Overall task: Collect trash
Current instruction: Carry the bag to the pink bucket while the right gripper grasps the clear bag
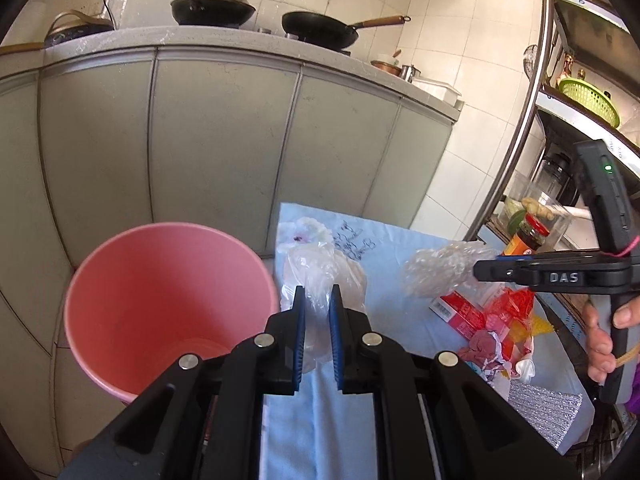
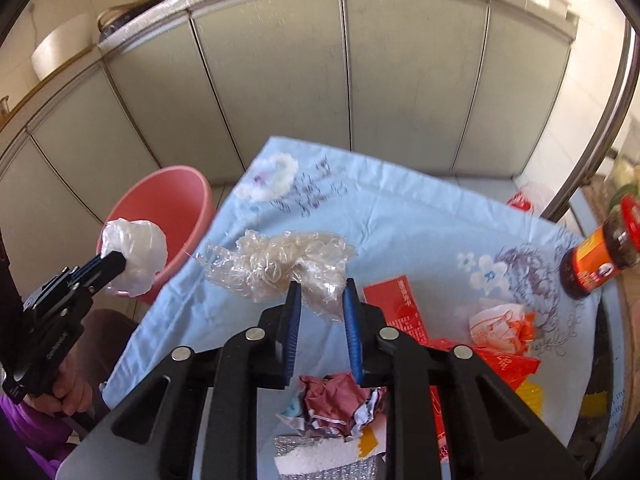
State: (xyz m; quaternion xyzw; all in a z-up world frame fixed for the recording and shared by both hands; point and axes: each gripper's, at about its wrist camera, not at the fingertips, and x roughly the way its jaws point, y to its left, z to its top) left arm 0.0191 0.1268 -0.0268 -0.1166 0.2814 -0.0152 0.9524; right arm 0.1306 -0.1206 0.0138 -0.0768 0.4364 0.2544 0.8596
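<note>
My left gripper [image 1: 317,294] is shut on a clear plastic bag [image 1: 320,276] and holds it in the air beside the rim of a pink bin [image 1: 168,304]. The right wrist view shows the same left gripper [image 2: 118,260], its bag [image 2: 136,256] and the bin [image 2: 168,200]. My right gripper [image 2: 322,286] is open just above a crumpled clear plastic wrap [image 2: 276,268] on the blue cloth [image 2: 420,236]; it also shows in the left wrist view [image 1: 480,270], next to the wrap [image 1: 436,268]. Red packets [image 2: 404,312] and crumpled paper [image 2: 336,400] lie below it.
A sauce jar with a red lid [image 2: 604,252] stands at the cloth's right edge. Grey cabinet doors [image 1: 224,140] rise behind the bin, with pans [image 1: 320,30] on the counter. A metal rack [image 1: 520,120] with a green basket [image 1: 588,100] stands at the right.
</note>
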